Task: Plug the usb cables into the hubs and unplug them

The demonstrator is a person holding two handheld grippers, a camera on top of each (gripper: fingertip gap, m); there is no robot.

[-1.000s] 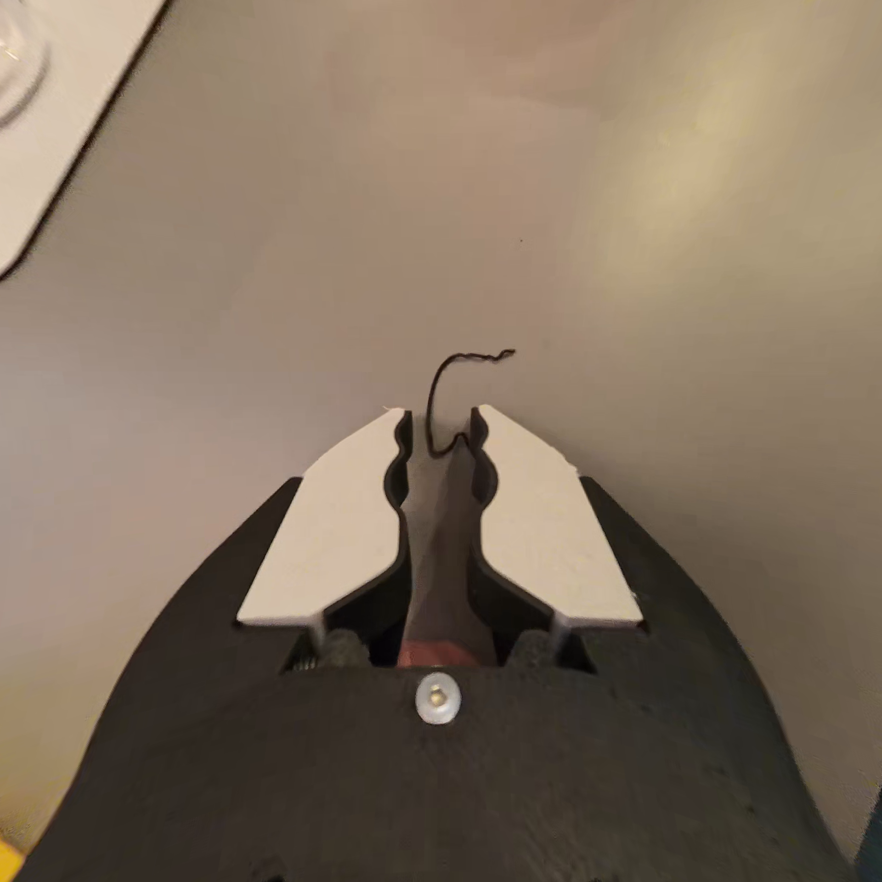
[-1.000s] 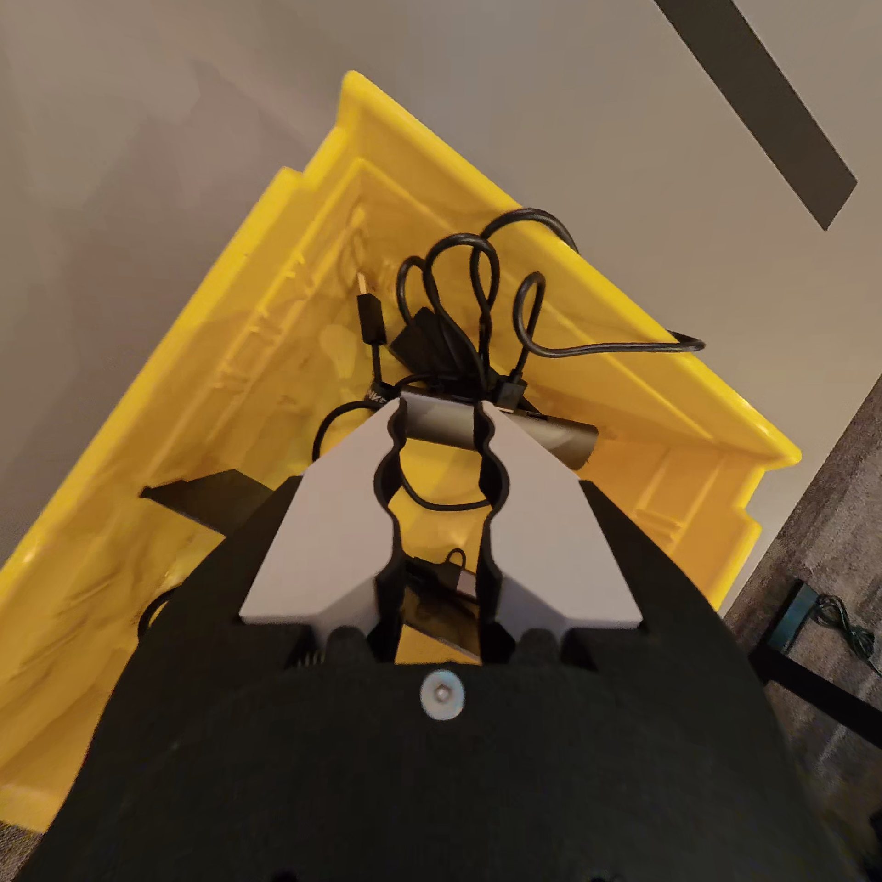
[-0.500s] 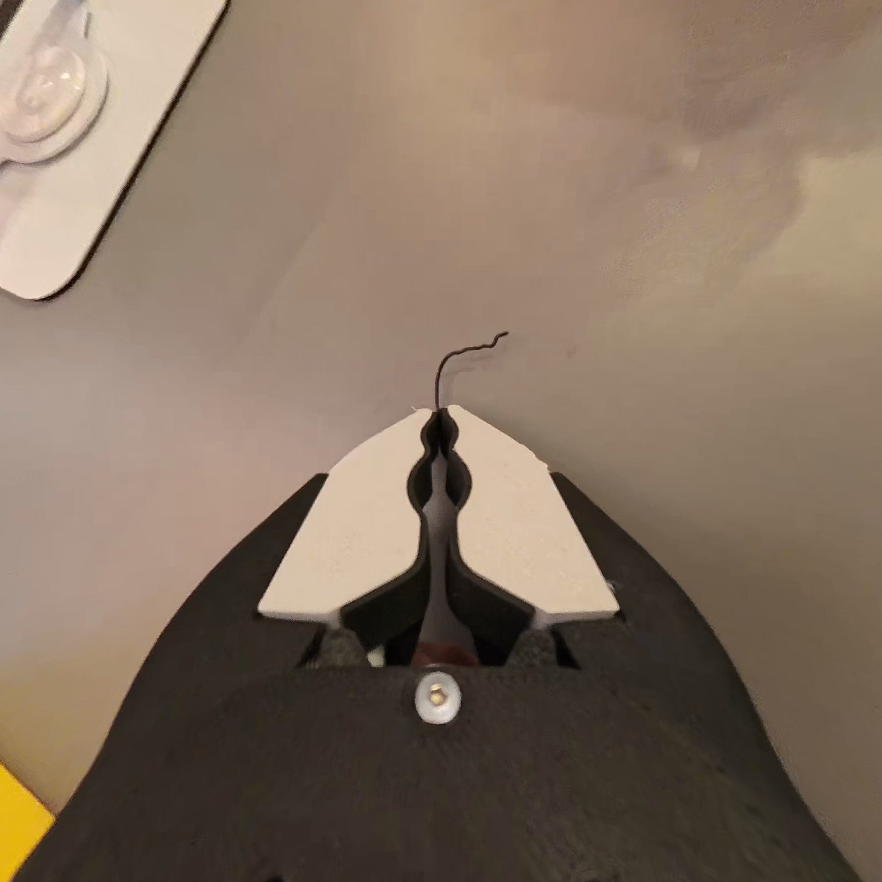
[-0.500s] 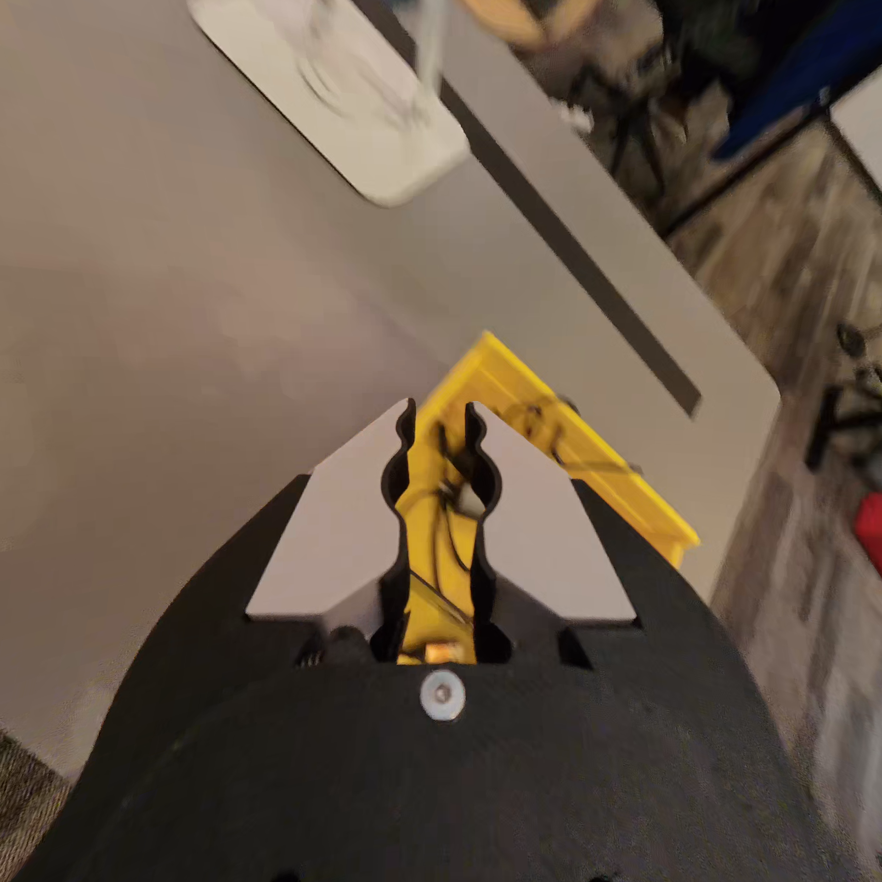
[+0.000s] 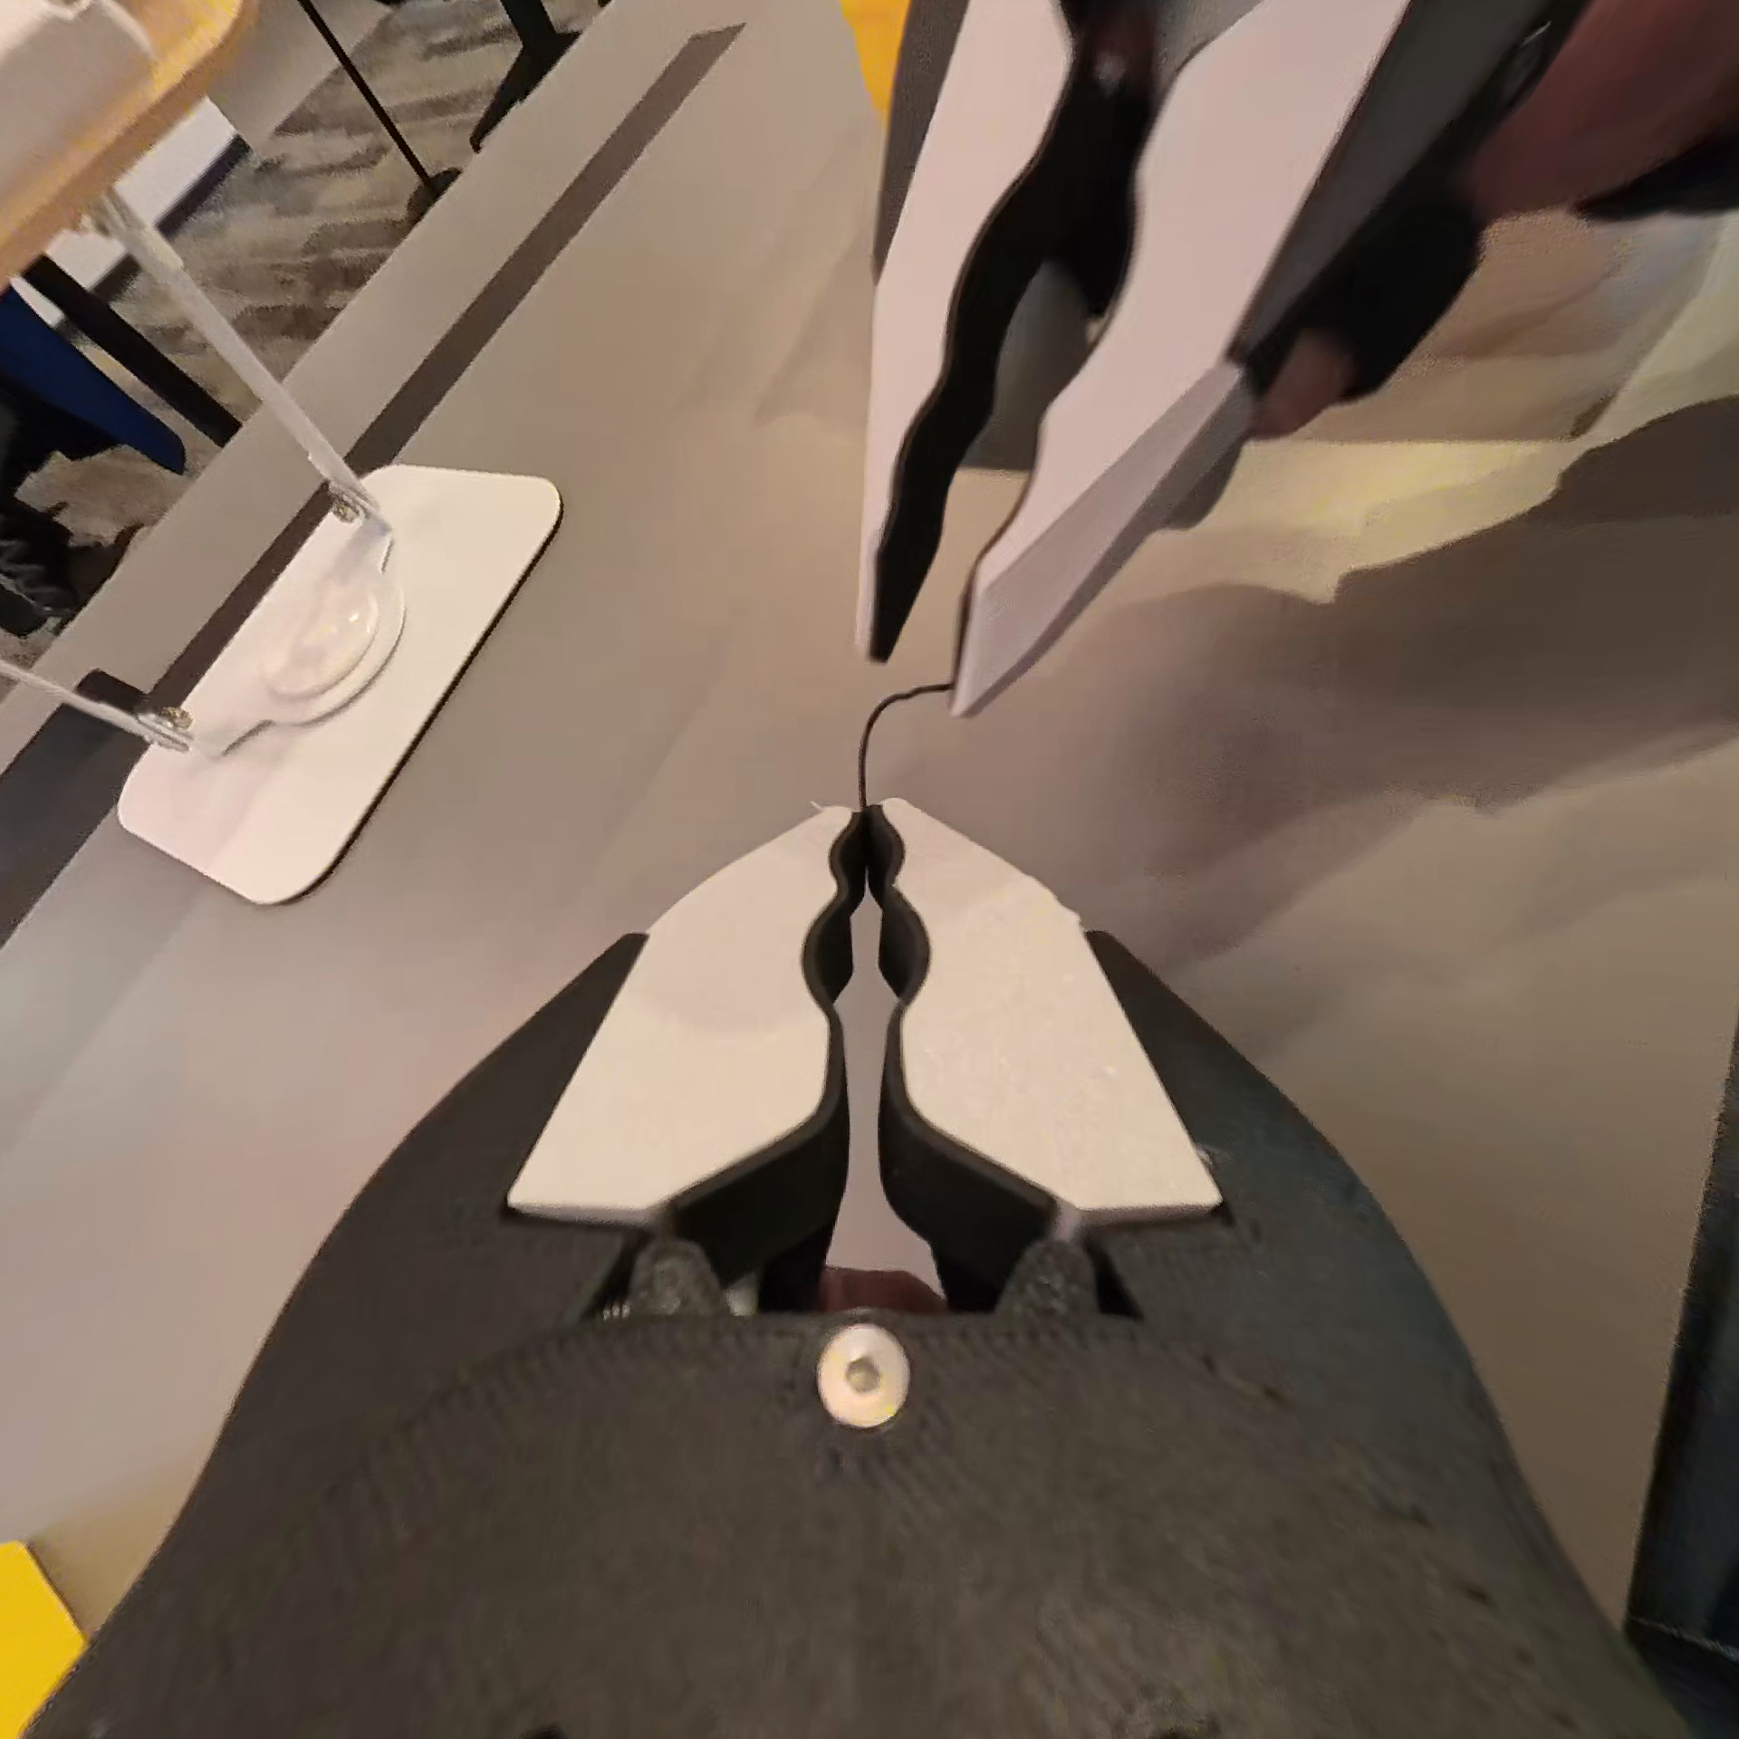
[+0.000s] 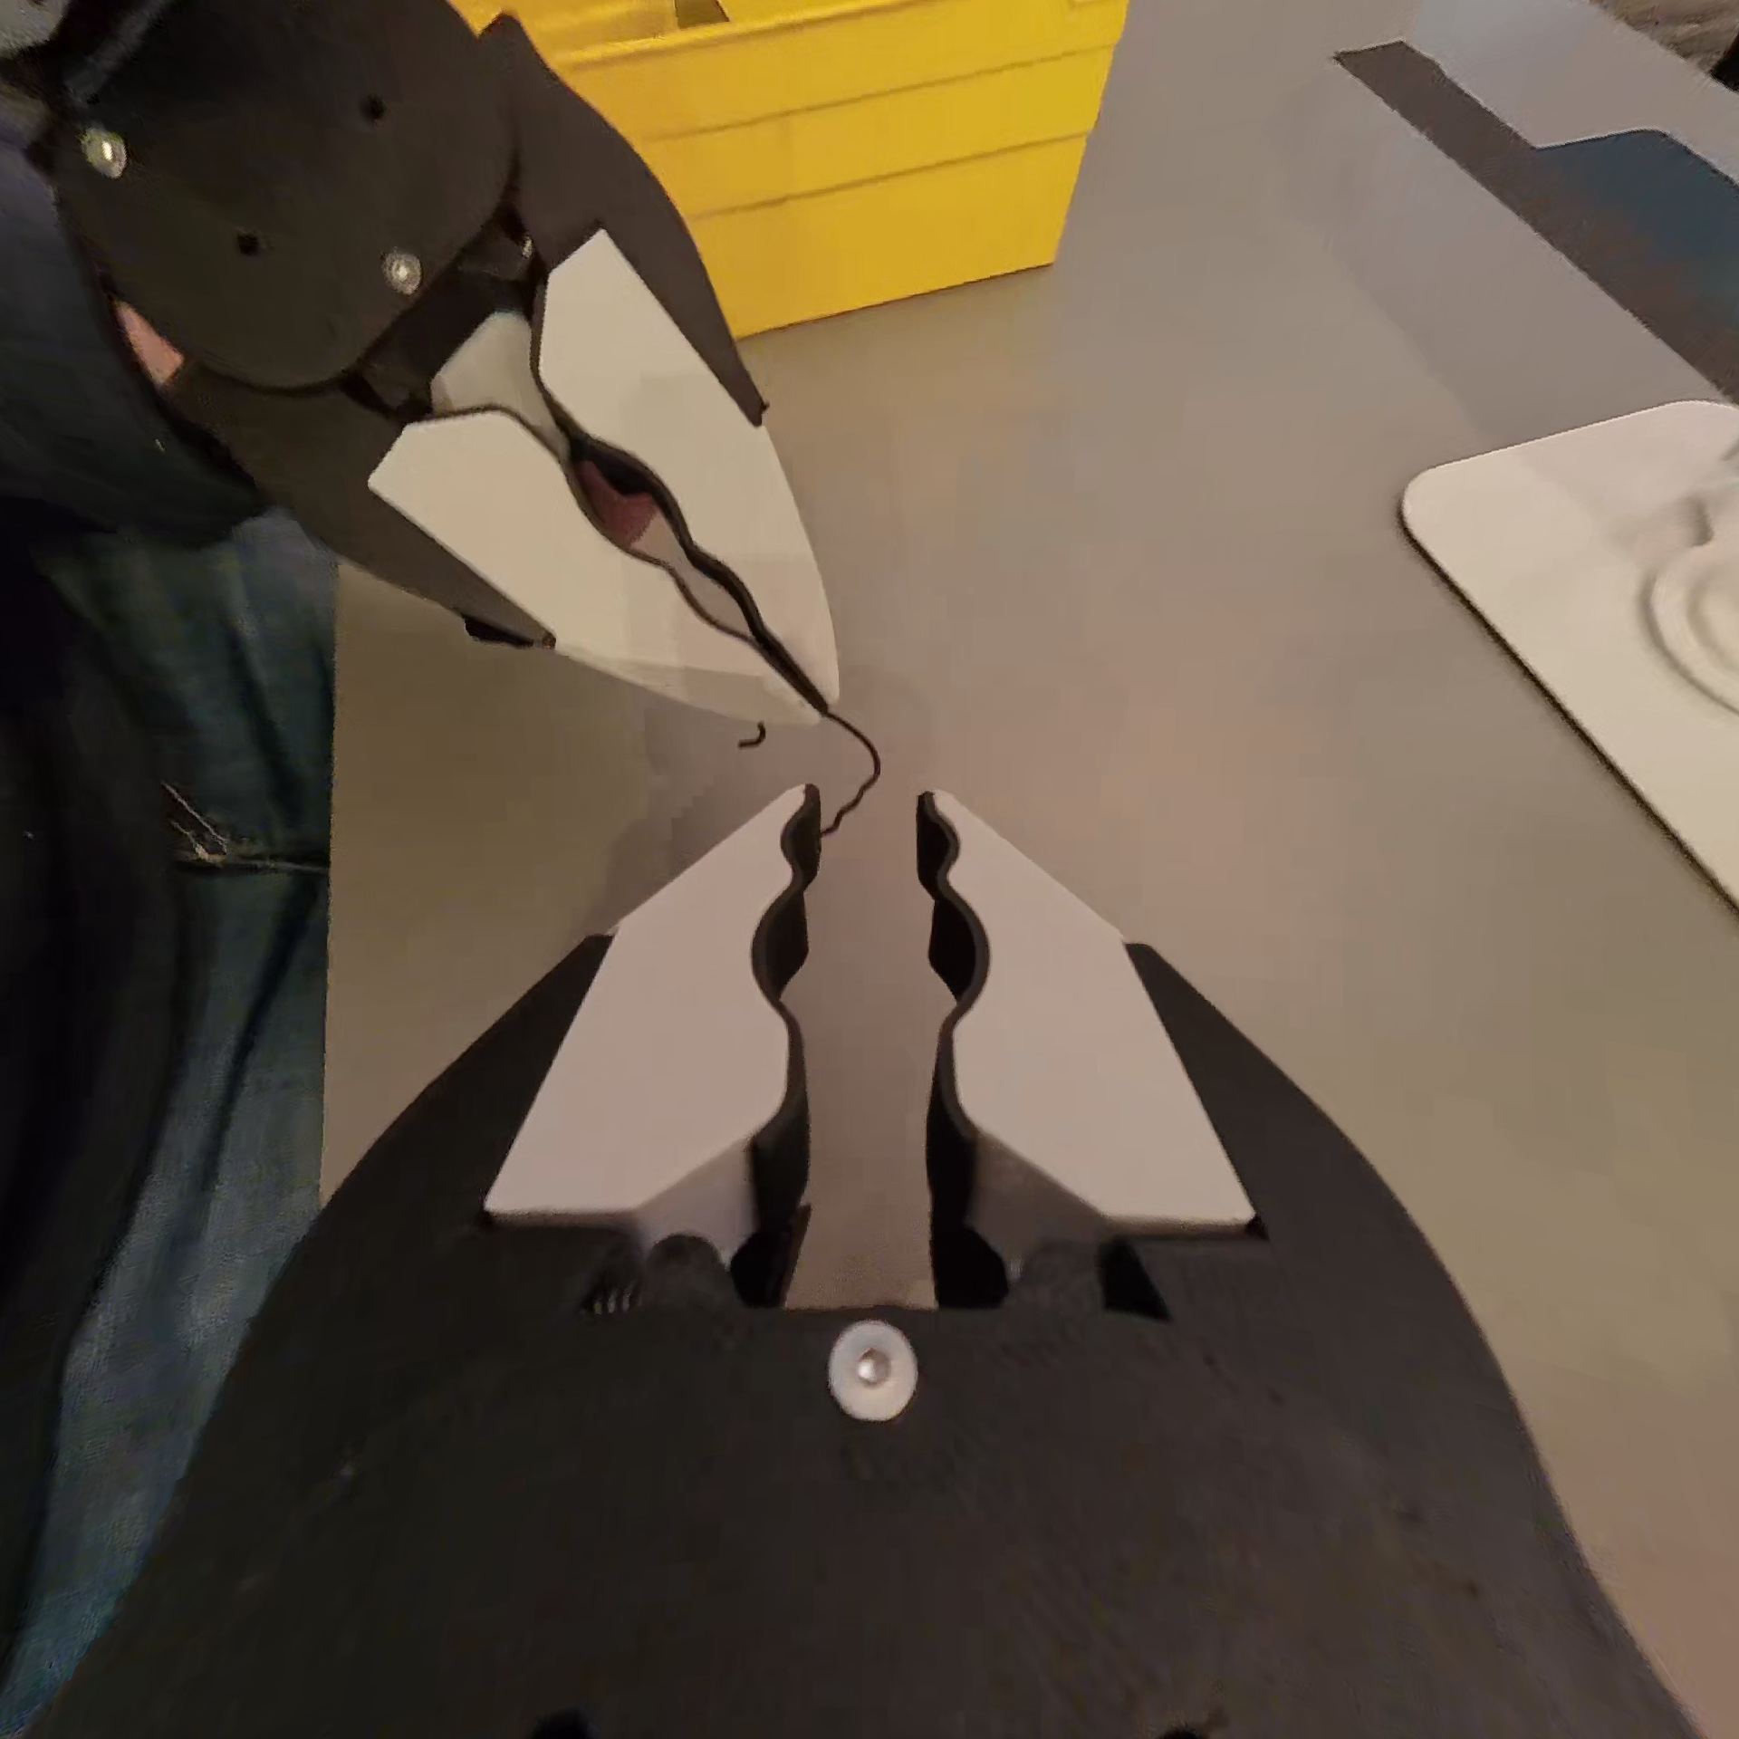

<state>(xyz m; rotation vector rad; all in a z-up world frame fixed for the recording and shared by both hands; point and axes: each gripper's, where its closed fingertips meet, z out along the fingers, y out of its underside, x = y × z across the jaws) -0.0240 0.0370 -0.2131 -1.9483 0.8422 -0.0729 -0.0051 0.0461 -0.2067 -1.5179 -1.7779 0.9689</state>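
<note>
Pinching a thin black thread (image 5: 870,753) in the clenched left tool (image 5: 866,817), above the grey counter (image 5: 659,470); right tool (image 6: 866,800) released, tips flanking the thread's free end. Hubs and cables unseen, probably inside the yellow bin (image 6: 847,169). Apparently clearing debris; next, closing on the thread.

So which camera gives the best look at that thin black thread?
The right wrist view: the thread curls in full from the shut left claw toward the open right claw. The left wrist view shows only a short piece above its tips.
</note>
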